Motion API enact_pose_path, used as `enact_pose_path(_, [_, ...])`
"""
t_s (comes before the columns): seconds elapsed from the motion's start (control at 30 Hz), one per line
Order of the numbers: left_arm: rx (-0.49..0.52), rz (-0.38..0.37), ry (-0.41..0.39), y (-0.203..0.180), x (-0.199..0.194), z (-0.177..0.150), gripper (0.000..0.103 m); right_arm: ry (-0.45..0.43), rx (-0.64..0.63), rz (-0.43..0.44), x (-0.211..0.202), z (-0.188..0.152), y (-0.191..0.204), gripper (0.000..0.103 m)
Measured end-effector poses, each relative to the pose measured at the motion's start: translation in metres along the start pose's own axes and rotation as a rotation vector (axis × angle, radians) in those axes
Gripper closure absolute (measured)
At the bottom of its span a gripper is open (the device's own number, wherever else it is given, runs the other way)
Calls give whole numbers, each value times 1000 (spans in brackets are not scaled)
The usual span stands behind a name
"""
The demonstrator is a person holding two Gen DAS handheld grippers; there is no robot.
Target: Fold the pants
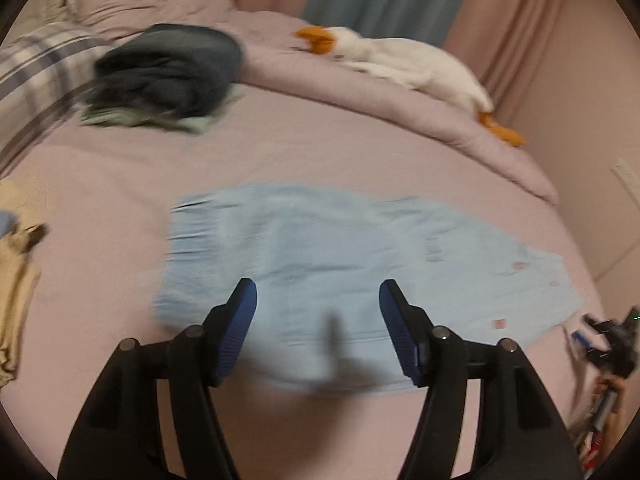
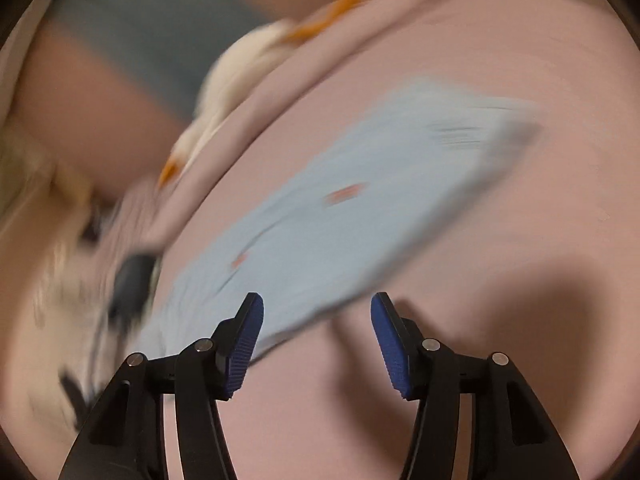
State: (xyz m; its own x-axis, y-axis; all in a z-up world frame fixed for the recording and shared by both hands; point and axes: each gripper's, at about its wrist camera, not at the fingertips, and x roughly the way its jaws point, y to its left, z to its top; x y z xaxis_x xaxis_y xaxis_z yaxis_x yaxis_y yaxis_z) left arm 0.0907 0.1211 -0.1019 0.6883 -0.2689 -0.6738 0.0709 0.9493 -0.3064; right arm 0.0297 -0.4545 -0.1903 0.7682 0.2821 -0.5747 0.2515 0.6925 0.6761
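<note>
Pants (image 1: 320, 256) blurred on bed (image 1: 120, 184); waistband detail unclear.

A home bedroom: pink-sheeted bed (image 1: 120, 184), plaid pillow (image 1: 36, 68), plush goose (image 1: 404, 60), curtains (image 1: 520, 12).

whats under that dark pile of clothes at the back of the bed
A pale green garment sticks out beneath the dark pile of clothes, on the pink sheet. Anything further under the pile is covered.

pants (image 1: 320, 264): soft matt cloth | sheet (image 1: 120, 184): smooth matt cloth | left gripper (image 1: 318, 300): black plastic, ribbed blue pads (image 1: 240, 328) | goose toy (image 1: 404, 60): plush
</note>
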Motion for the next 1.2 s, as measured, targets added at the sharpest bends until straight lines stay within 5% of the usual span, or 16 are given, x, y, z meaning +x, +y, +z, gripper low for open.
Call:
enact_pose_path(0.07, [23,-79,32,-27,12,3,39,-39,97,-64,-9,5,-30,47])
enact_pose_path(0.13, [57,-156,78,-59,30,4,39,-90,152,-41,-15,15,-50,47])
enact_pose_path(0.37, [173,-450,250,-206,105,-11,41,-97,103,-58,34,61,-44,48])
enact_pose_path(0.43, [169,-523,314,-240,129,-14,41,-105,78,-73,36,73,-42,75])
enact_pose_path(0.47, [156,-541,340,-250,138,-15,42,-93,78,-77,31,80,-51,97])
enact_pose_path(0.53, [145,-547,385,-263,155,-20,45,-90,121,-40,28,83,-60,98])
enact_pose_path(0.6, [159,-456,431,-263,176,-29,48,-126,109,-18,13,83,-59,100])
enact_pose_path(0.63, [152,-440,444,-259,184,-32,60,-141,96,-13,6,81,-59,100])
enact_pose_path(0.8, [68,-478,439,-238,187,-26,72,-87,101,-65,25,79,-66,103])
enact_pose_path(0.9, [1,-494,455,-232,180,-22,56,-110,18,-129,17,83,-37,100])
enact_pose_path(0.97, [-59,-508,434,-230,171,-18,31,-175,-113,-116,2,81,0,100])
enact_pose_path(1.2, [-275,-716,411,-216,148,-2,19,-215,-638,-63,6,14,139,100])
